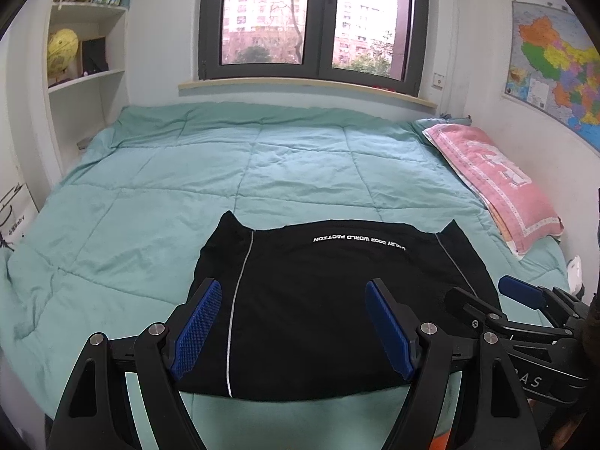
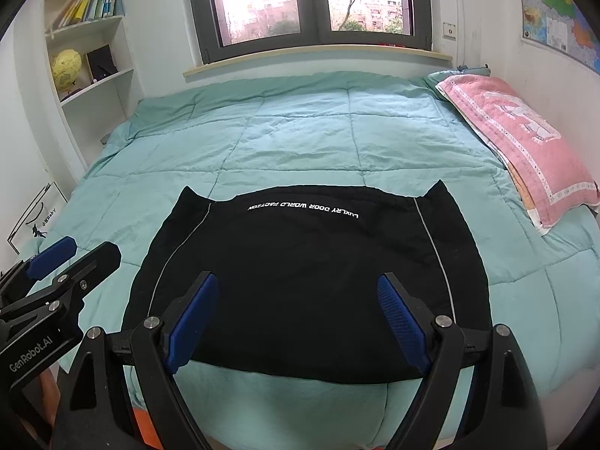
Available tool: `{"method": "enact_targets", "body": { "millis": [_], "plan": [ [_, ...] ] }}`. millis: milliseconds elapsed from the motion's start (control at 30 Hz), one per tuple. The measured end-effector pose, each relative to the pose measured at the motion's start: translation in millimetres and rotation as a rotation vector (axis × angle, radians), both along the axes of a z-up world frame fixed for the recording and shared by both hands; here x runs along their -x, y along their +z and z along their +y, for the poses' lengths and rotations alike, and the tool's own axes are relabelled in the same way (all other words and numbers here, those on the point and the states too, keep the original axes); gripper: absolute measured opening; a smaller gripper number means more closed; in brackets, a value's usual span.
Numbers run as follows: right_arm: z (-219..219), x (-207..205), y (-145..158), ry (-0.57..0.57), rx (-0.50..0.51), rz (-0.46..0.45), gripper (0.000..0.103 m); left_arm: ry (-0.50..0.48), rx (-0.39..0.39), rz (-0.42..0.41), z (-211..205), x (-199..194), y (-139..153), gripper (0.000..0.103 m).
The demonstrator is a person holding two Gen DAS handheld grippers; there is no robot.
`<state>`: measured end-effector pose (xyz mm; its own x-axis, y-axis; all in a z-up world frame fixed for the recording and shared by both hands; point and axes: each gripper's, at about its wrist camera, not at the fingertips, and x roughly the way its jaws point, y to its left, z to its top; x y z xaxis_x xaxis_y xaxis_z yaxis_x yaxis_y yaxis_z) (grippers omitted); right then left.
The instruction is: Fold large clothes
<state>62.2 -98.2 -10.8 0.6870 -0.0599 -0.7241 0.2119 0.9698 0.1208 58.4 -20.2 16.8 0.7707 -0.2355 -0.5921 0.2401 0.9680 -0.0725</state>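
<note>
A black garment (image 1: 318, 300) with white lettering and two grey side stripes lies flat, folded into a rectangle, on the near part of the bed; it also shows in the right wrist view (image 2: 307, 273). My left gripper (image 1: 292, 296) is open and empty, held above the garment's near left part. My right gripper (image 2: 298, 292) is open and empty, held above the garment's near edge. The right gripper also shows at the right of the left wrist view (image 1: 483, 296), and the left gripper at the left of the right wrist view (image 2: 80, 251).
The bed has a teal quilt (image 1: 187, 187). A pink pillow (image 1: 498, 180) lies along the right wall. A white bookshelf (image 1: 86, 86) with a yellow globe stands at the left. A window (image 1: 311, 18) is behind the bed, and a map (image 1: 555, 60) hangs on the right wall.
</note>
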Motion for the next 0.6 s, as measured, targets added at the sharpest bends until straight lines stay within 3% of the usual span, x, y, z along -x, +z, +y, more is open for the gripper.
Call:
{"method": "enact_targets", "body": {
  "millis": [600],
  "plan": [
    [-10.8,-23.9,-19.3,-0.003,-0.023,0.039,0.088,0.030,-0.056,0.005,-11.6,-26.3,-12.1,0.080]
  ]
}}
